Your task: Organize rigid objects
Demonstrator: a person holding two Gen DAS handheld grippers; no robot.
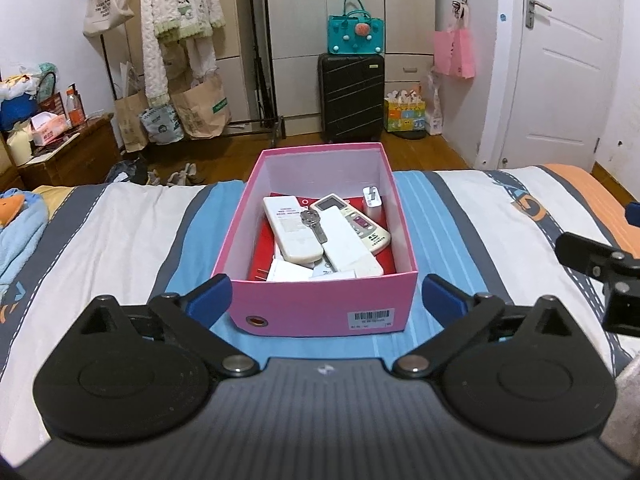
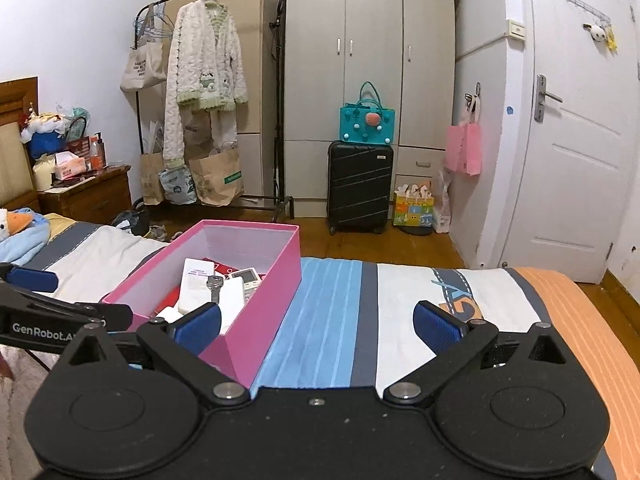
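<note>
Remotes, a key and a charger lie heaped inside an open pink cardboard shoebox (image 1: 320, 304) with a white lining, which sits on the blue stripe of the striped bedspread (image 1: 120, 232) near the bed's foot edge. A white barcode sticker (image 1: 370, 317) is on the box's near end wall, its small print unreadable, beside a round metal eyelet (image 1: 258, 321). Inside, a cream remote control (image 1: 292, 228) lies face down with a printed label too fine to read; a silver key (image 1: 314, 222) rests across it. Next to them are a plain white rectangular remote (image 1: 348, 244), a white air-conditioner remote with a screen and buttons (image 1: 352, 220), and a white plug charger (image 1: 373, 204) upright against the right wall, all on a red sheet (image 1: 264, 248).

The left gripper (image 1: 325, 294) hangs spread wide, its blue pads flanking the box's near end, grasping nothing. The right gripper (image 2: 316, 320), also splayed and empty, hovers over the bedspread just right of the box. "GenRobot.A" reads on the left tool's arm in the right wrist view.

Beyond the bed stand a black suitcase (image 1: 351, 98) topped by a teal felt bag (image 1: 355, 28).
</note>
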